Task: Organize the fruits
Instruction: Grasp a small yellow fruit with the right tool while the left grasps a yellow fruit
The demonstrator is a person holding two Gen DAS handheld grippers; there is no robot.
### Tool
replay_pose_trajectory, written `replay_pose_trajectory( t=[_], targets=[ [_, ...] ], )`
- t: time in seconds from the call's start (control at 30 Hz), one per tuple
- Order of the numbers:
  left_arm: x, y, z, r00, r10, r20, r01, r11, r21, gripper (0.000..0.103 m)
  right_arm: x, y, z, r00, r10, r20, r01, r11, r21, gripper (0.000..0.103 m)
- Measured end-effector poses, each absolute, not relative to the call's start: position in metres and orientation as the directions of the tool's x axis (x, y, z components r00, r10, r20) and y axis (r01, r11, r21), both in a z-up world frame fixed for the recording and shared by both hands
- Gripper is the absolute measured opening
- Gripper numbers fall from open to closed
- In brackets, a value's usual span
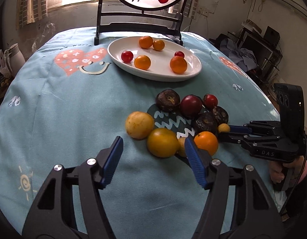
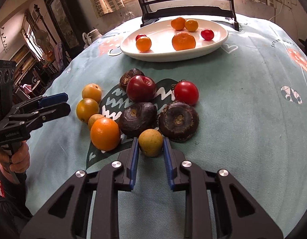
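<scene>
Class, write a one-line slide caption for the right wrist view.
Right gripper straddles a small yellow fruit, jaws not yet closed, white plate beyond.

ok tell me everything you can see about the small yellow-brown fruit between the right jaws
The small yellow-brown fruit is round, dull tan-yellow with fine speckles, matte-skinned. It sits on the blue tablecloth between the right gripper jaws, which flank it closely; whether they touch it is unclear. It sits against two dark brown wrinkled fruits, nearest that gripper in the pile.
</scene>
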State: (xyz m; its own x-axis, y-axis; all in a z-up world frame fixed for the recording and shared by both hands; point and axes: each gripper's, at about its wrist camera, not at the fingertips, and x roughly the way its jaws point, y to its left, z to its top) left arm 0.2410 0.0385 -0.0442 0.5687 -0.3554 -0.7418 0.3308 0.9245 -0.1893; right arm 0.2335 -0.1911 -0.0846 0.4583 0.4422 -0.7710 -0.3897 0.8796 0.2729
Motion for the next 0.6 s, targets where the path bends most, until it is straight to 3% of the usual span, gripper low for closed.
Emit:
replay_pose_trajectory(
  t=[0.23, 0.33, 0.4, 0.6],
  targets=[
    [0.249, 0.027, -0.058, 0.538, -0.326, -0.777, 0.323, 0.932, -0.167, 0.062, 0.233, -0.191, -0.085, 0.463, 0.432, -0.774, -0.384, 0.885, 0.263, 0.025],
    [0.257, 0.026, -0.064, 0.505, -0.348, -0.790, 0.315, 0.926, -0.206, 0.055, 0.232, -0.192, -0.085, 0.466, 0.427, -0.775, -0.382, 0.887, 0.259, 0.025],
    [0.260, 0.026, -0.063, 0.488, -0.389, -0.782, 0.320, 0.913, -0.254, 0.043, 0.232, -0.192, -0.085, 0.466, 0.427, -0.775, -0.380, 0.888, 0.260, 0.025],
    [0.269, 0.027, -0.066, 0.480, -0.414, -0.774, 0.298, 0.906, -0.300, 0.043, 0.232, -0.192, -0.085, 0.467, 0.426, -0.775, -0.379, 0.888, 0.260, 0.025]
  ],
)
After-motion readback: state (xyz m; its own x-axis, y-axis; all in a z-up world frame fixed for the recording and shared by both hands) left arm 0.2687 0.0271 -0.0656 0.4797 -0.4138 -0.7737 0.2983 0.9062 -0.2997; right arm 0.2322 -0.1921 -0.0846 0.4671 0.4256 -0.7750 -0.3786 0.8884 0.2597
